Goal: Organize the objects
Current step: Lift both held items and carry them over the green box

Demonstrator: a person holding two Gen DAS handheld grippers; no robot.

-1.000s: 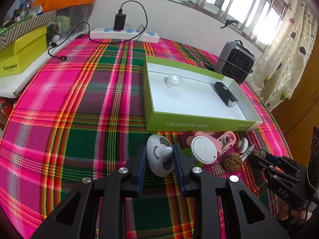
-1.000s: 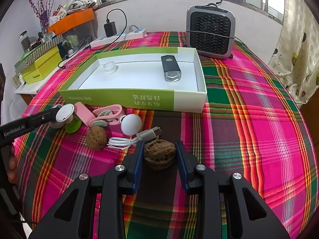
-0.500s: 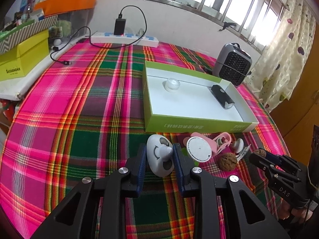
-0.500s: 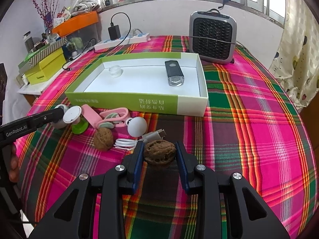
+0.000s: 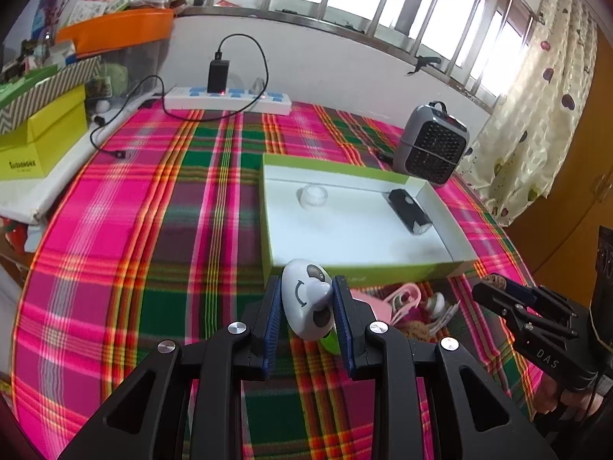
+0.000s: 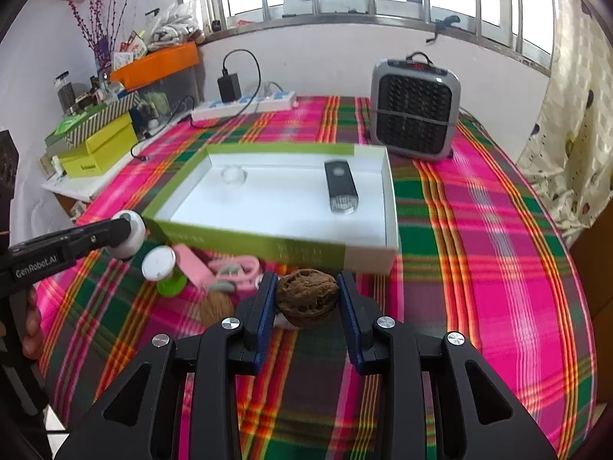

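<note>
Left tool [image 5: 306,308] clamps panda toy [image 5: 304,304], right tool [image 6: 306,299] — walnut [image 6: 307,298]

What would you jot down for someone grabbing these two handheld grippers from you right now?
Left gripper: shut on the white panda-faced toy, lifted off the cloth.
Right gripper: shut on a walnut, also lifted.
Green box: already holds a small clear jar and a black flashlight.
Left on the cloth in front of the box: second walnut, pink clip, white disc on a green base, white cable.
Next, probably: drop both held items in the box.
</note>
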